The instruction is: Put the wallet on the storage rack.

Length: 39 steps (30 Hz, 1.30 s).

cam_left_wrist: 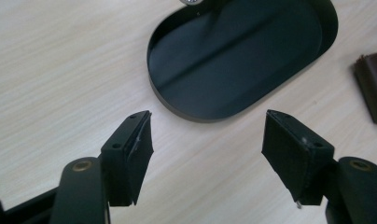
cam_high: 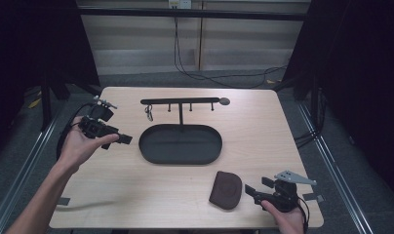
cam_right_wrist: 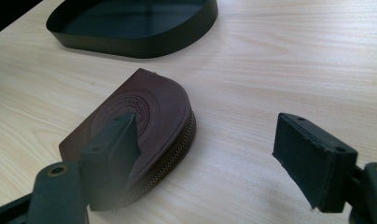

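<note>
High view: brown leather coin pouch lies flat on the wooden surface, front right, just left of the right claw. Right claw is the nearer one by far, jaws pointing left toward the pouch's rounded right edge, close to it but contact not clear from here. Left claw is held up over the left side of the surface, well apart from the pouch, aimed toward the black oval tray. Tray sits mid-surface with a black hook rack rising from its far edge; a small key ring or clip hangs off the rack's left end (too small to name for sure).

Left gripper view: left claw spread wide, nothing between the jaws, tray just ahead. A corner of the pouch is cut off at the right edge.

Right gripper view: right claw wide, holding nothing. The pouch lies ahead and to the left, its zipped curved edge facing into the gap; the left jaw overlaps the pouch's near part (over it or touching, cannot tell), the right jaw stands well clear over bare wood. Likely the claw must shift left to straddle the pouch. Tray beyond it, partly cut off at the top.
</note>
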Each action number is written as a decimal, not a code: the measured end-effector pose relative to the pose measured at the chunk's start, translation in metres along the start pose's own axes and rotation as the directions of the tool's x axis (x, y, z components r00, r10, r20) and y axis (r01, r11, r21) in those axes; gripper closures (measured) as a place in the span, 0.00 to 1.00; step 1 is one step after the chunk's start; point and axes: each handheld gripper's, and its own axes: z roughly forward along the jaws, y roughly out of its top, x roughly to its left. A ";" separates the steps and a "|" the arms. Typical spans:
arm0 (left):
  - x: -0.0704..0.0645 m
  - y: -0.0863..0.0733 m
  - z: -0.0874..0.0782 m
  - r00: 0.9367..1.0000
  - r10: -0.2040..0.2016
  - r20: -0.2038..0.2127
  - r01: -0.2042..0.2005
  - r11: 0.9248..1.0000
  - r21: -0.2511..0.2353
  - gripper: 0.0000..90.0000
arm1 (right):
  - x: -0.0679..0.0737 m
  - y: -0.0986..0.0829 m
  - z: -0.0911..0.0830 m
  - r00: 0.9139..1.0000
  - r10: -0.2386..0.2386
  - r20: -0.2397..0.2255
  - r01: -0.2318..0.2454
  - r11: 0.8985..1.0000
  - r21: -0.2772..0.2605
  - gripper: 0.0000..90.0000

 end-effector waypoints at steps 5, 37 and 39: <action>0.000 -0.026 0.003 0.999 -0.021 0.032 0.022 0.998 -0.060 0.27 | 0.000 0.000 0.000 1.000 0.004 0.001 -0.004 1.000 0.001 0.22; -0.045 -0.139 0.017 0.999 0.049 0.021 -0.043 0.976 -0.213 0.24 | 0.013 0.020 0.002 0.999 -0.024 -0.032 0.026 0.997 0.070 0.27; -0.048 -0.149 0.022 0.998 0.050 0.023 -0.044 0.976 -0.213 0.25 | 0.015 0.021 0.002 0.999 -0.032 -0.034 0.035 0.996 0.078 0.29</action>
